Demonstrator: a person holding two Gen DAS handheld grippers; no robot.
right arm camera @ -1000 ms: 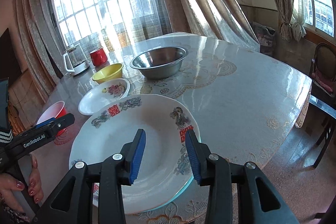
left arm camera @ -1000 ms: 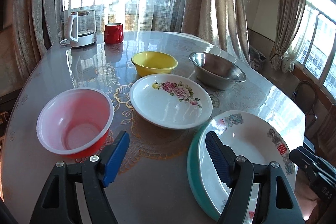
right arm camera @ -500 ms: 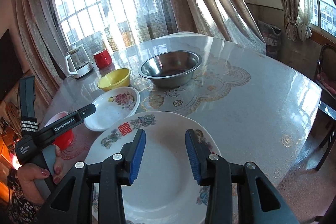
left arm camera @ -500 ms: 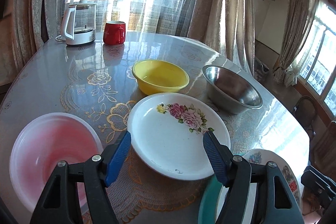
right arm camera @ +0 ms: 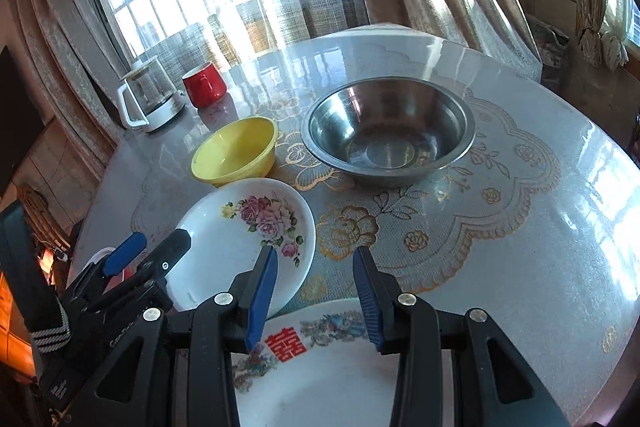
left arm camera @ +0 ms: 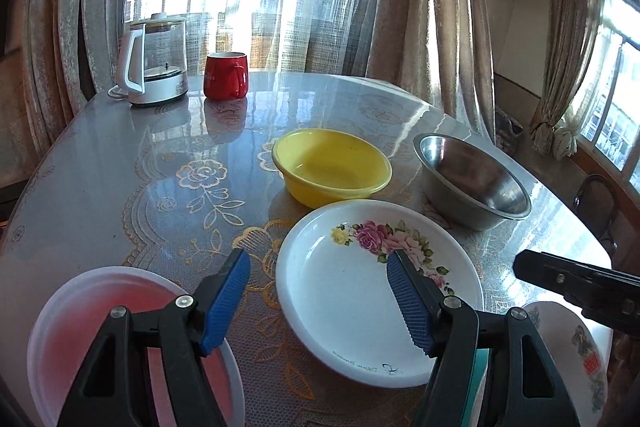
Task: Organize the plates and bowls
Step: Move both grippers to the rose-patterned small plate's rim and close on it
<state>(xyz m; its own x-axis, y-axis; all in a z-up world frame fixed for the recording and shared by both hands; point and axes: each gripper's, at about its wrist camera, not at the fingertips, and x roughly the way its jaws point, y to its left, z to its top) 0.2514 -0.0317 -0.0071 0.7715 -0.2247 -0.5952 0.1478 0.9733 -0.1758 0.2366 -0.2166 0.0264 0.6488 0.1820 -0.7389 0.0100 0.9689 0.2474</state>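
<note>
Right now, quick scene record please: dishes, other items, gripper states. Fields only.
surface: round table with gold floral cover
plates: rose plate; large plate with red character, nearest
bowls: yellow bowl; steel bowl; pink plastic bowl
other: glass kettle, red mug, far edge
left gripper: open, above rose plate, holding nothing
right gripper: open, empty
stacked: nothing yet
</note>
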